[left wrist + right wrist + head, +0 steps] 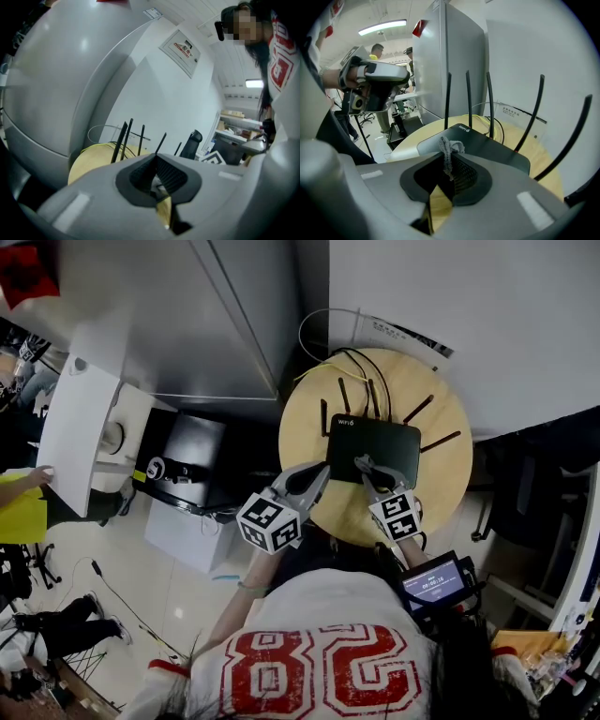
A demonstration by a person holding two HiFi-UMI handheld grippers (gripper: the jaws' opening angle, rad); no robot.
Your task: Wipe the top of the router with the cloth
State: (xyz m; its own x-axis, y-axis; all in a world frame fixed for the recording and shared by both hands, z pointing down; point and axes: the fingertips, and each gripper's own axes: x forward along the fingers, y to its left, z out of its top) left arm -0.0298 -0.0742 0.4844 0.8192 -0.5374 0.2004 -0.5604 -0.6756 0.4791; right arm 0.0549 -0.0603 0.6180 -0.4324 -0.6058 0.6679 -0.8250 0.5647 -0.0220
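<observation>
A black router (375, 442) with several upright antennas lies on a round wooden table (450, 479). My right gripper (366, 468) is over the router's near edge, shut on a small grey cloth (360, 463). In the right gripper view the cloth (449, 149) sticks up between the jaws of the right gripper (451, 165), with the router (492, 147) just beyond. My left gripper (319, 476) hovers at the table's near left edge beside the router, jaws together and empty. In its own view the left gripper (157, 180) faces the antennas (123, 140) and the table (91, 161).
A tall grey cabinet (187, 315) stands left of the table, with a black box (187, 460) on the floor below it. Cables (361, 367) run behind the router. A small screen (433, 582) hangs at the person's right side. A black chair (539, 484) is to the right.
</observation>
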